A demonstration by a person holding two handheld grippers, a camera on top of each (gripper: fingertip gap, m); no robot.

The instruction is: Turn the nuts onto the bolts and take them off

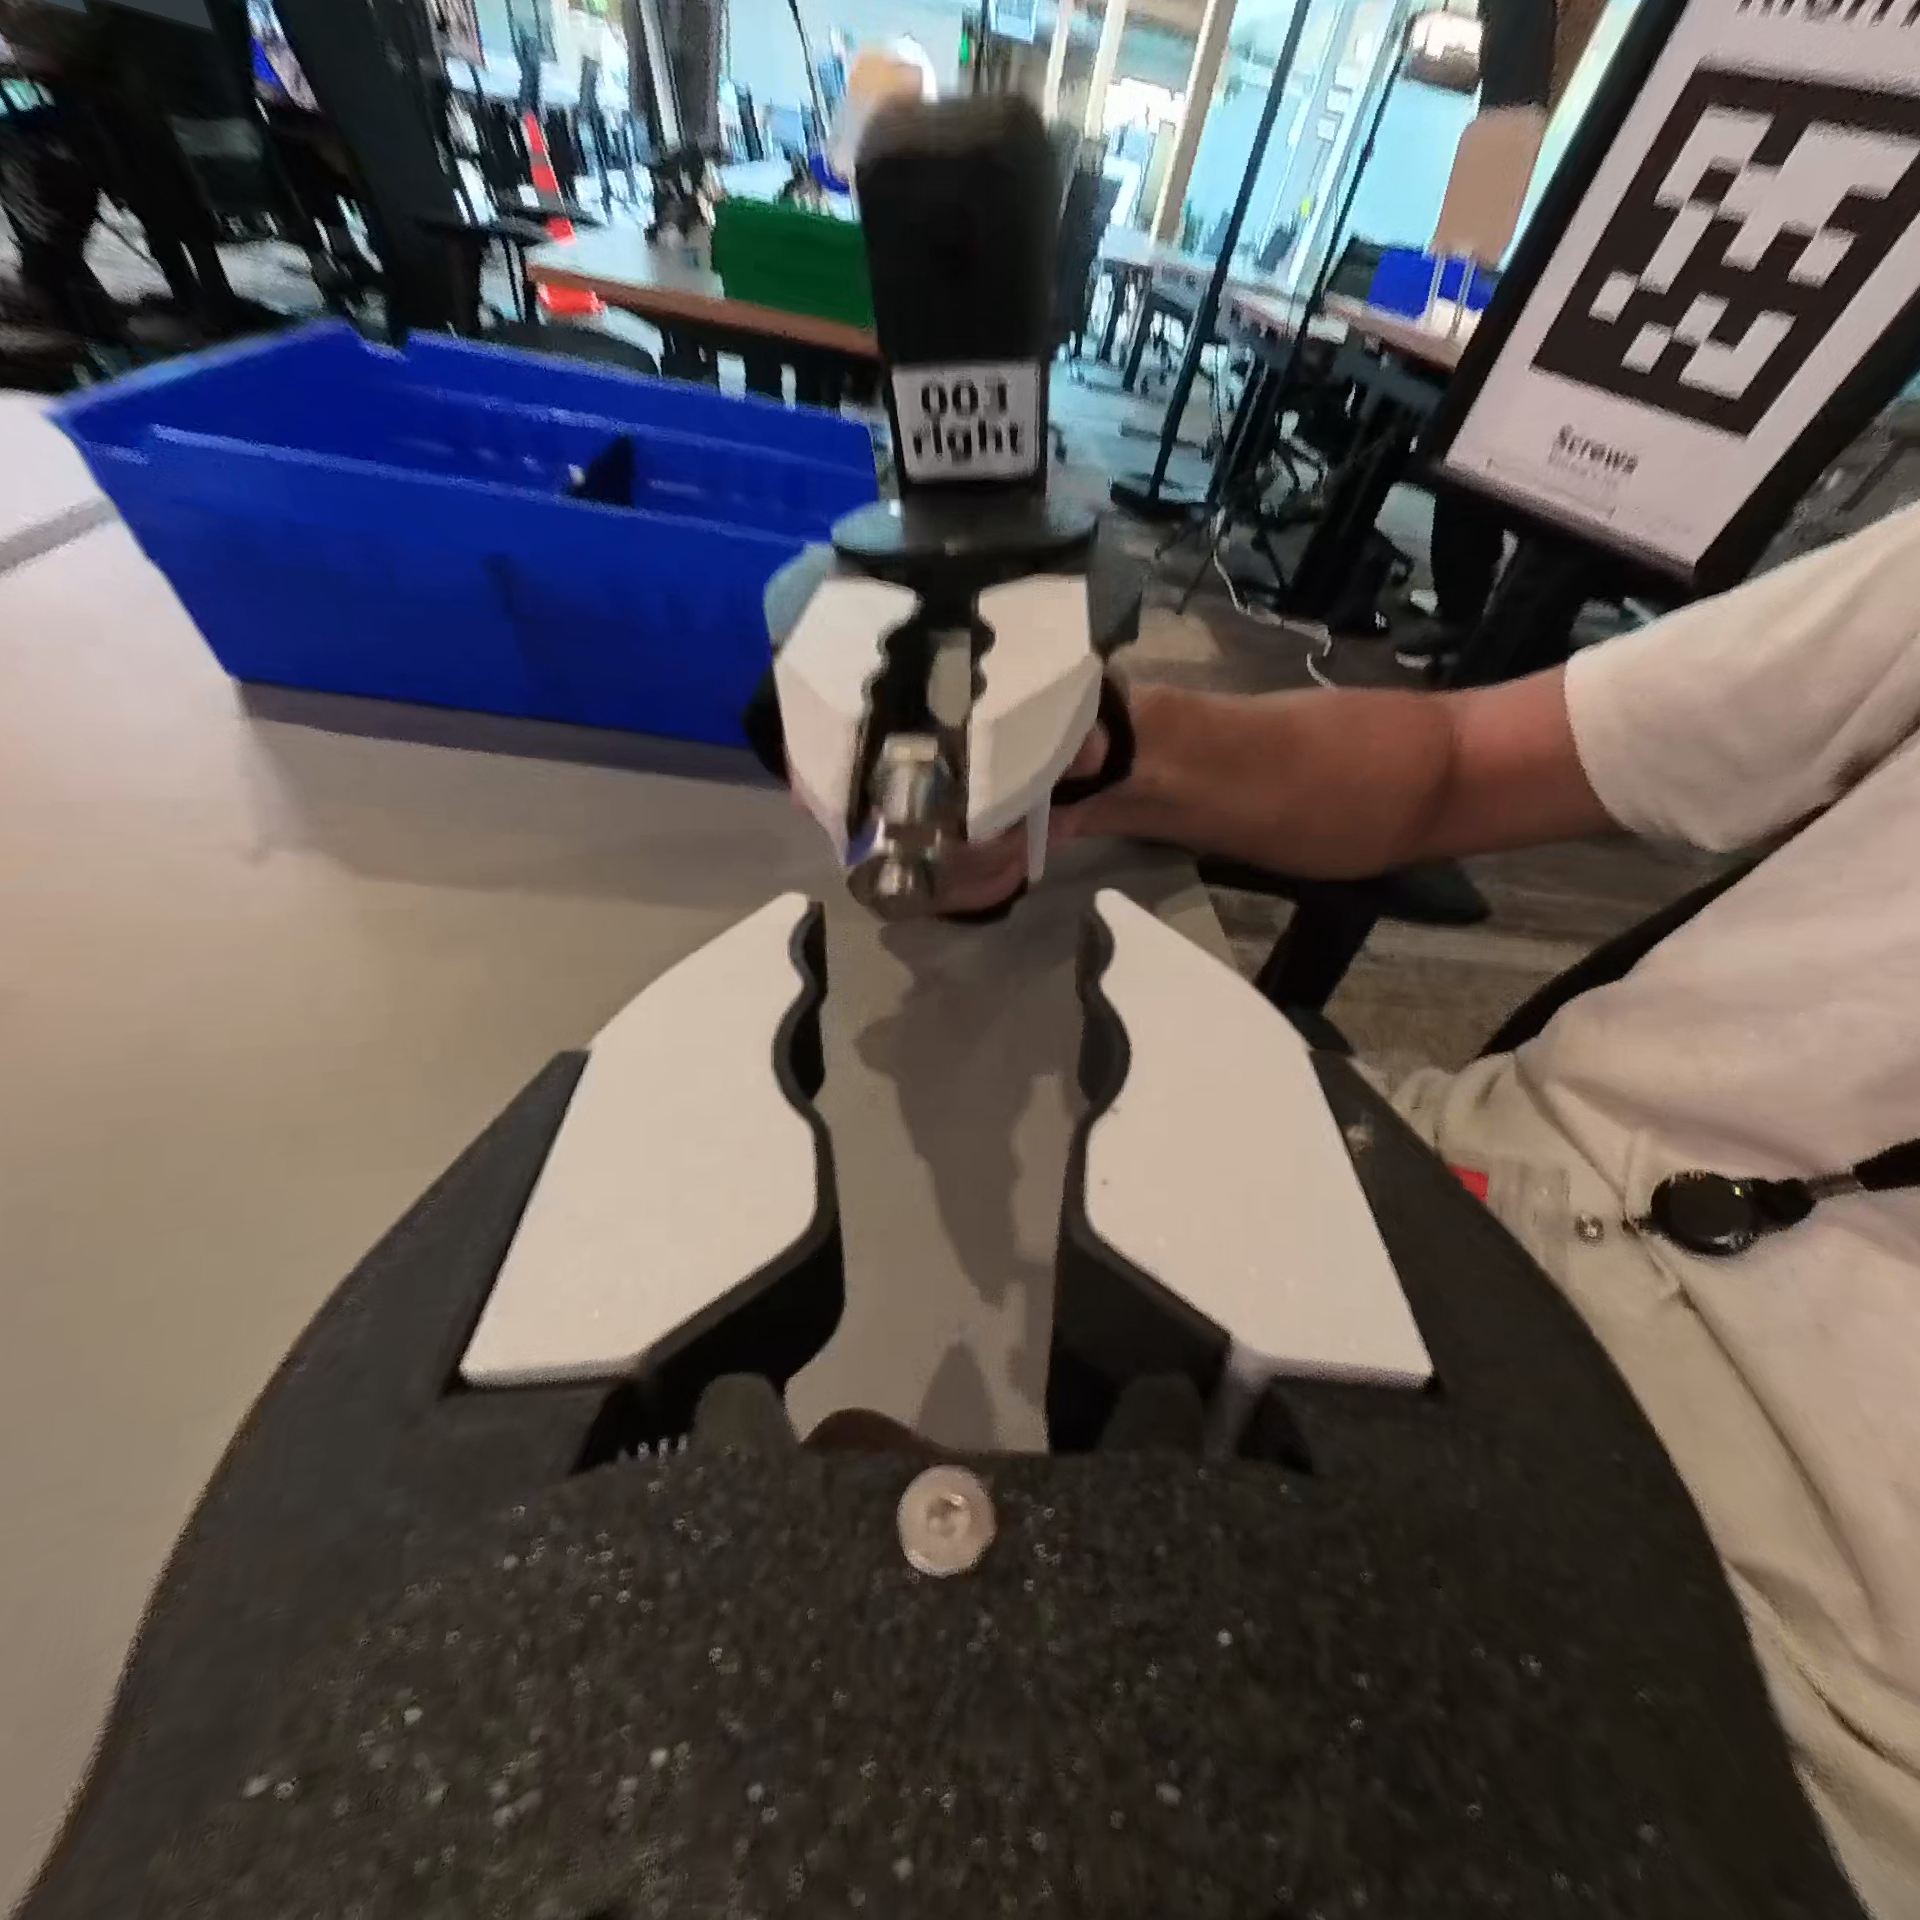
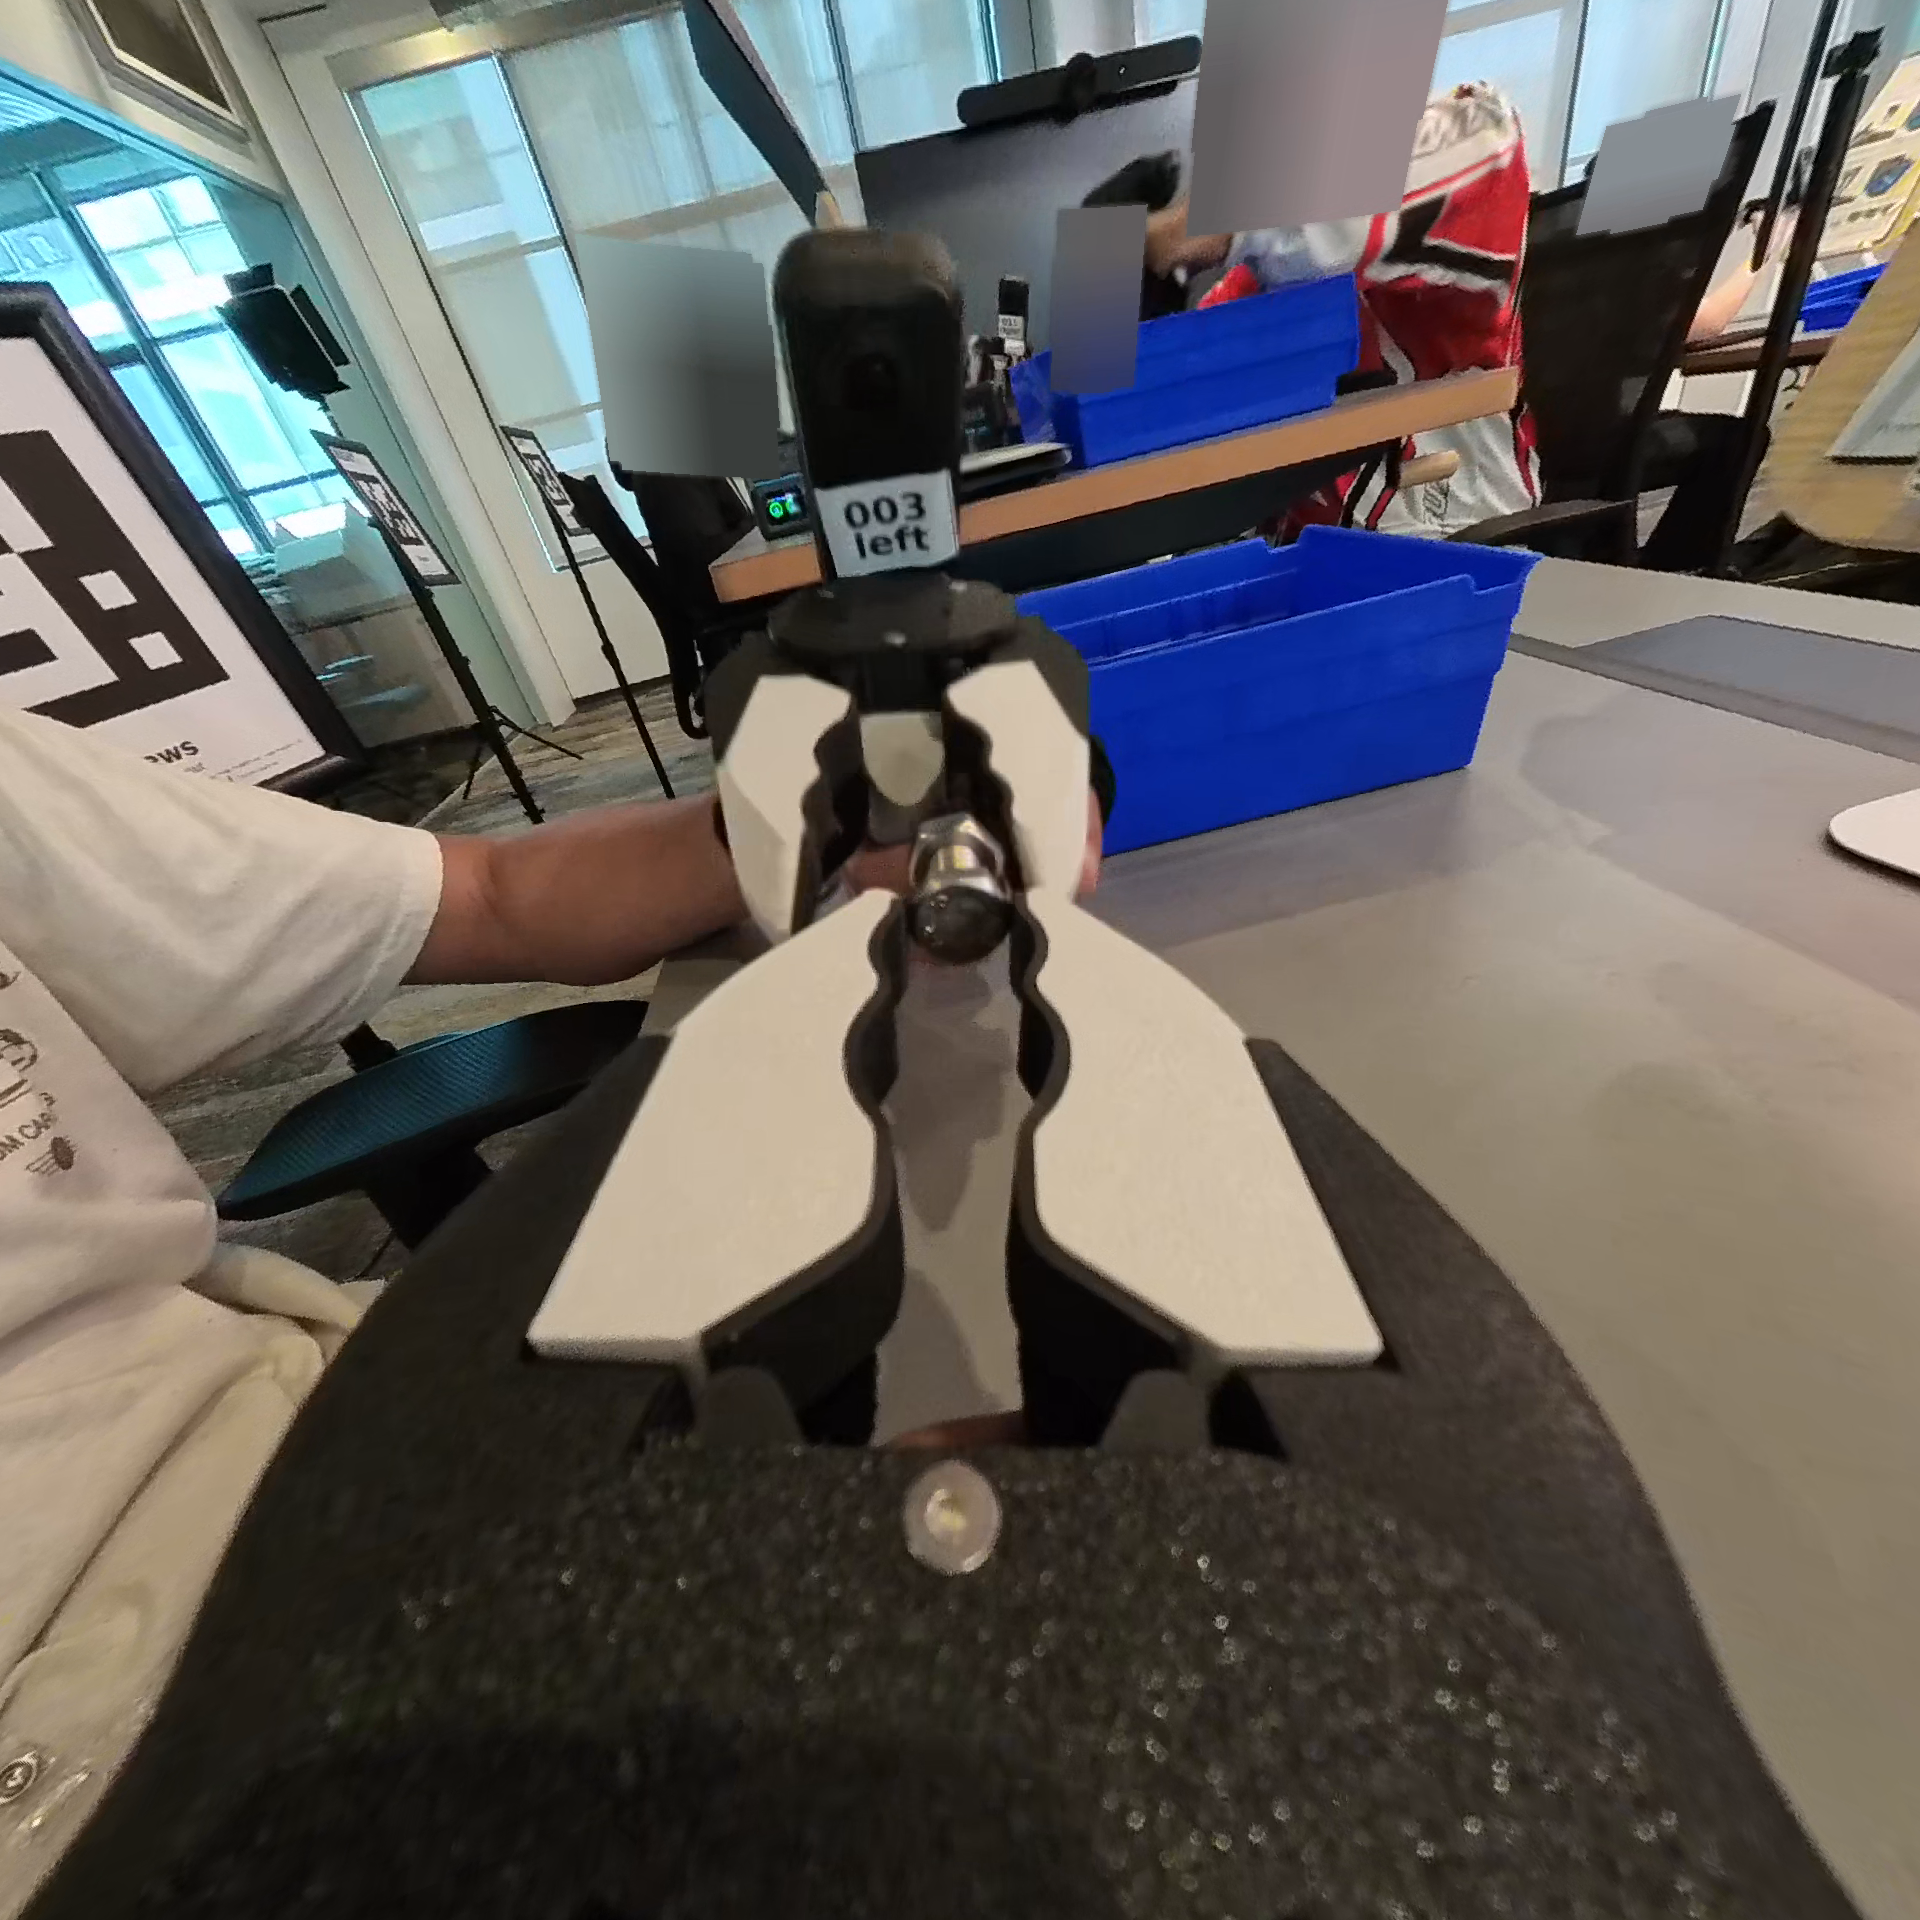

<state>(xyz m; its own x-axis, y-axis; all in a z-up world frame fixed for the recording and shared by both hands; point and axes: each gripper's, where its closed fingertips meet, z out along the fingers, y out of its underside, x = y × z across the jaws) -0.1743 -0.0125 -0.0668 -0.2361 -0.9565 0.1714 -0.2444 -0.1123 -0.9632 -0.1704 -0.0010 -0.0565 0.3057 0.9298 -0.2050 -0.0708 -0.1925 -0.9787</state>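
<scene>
My right gripper (image 2: 951, 925) is shut on the head end of a shiny steel bolt (image 2: 954, 883) and holds it in the air above the grey table (image 2: 1558, 987). A hex nut (image 2: 951, 840) sits on the bolt's far end. My left gripper (image 1: 951, 914) is open and empty, and faces the right one head-on. In the left wrist view the right gripper (image 1: 914, 790) points the bolt (image 1: 909, 800) at me. The nut (image 1: 894, 878) is just ahead of my open fingertips (image 1: 790, 925). In the right wrist view the left gripper (image 2: 914, 831) stands open around the nut, with gaps on both sides.
A blue plastic bin (image 1: 416, 582) stands on the table behind the grippers and also shows in the right wrist view (image 2: 1299, 707). A framed marker sign (image 1: 1714, 260) stands off the table's edge. The person's arm (image 1: 1299, 769) and a dark chair (image 2: 416, 1101) are close by.
</scene>
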